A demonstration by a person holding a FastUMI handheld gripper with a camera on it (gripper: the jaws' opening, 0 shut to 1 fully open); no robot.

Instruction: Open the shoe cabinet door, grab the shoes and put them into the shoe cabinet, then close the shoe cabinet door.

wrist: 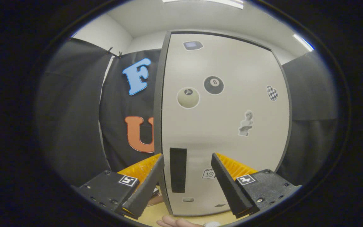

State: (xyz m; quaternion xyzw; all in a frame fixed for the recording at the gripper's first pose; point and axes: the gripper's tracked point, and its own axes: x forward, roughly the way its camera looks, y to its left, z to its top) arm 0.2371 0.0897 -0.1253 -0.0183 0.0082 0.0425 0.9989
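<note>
Item 1, shoe cabinet [232,126]: we see it upright straight ahead of the fingers, its pale door [225,142] closed inside a dark frame, standing on a light wooden surface [162,214] before the black cloth wall [74,126].

Item 2, gripper [187,168]: we log it level and aimed squarely at the door's lower part, released, its 2 fingers spread well apart and grasping nothing.

Item 3, handle [178,170]: a dark vertical slot near the door's left edge, showing in the gap between the fingers, beyond their tips.

Item 4, stickers: an 8-ball [213,85] bearing the numeral 8; a pale ball [188,97], its mark too small for us to read; a checkered heart [272,93]; a statue bust [246,123]; a small tag [209,174].

Item 5, hand [176,222]: part of one lies on the wooden surface below the door.
</note>
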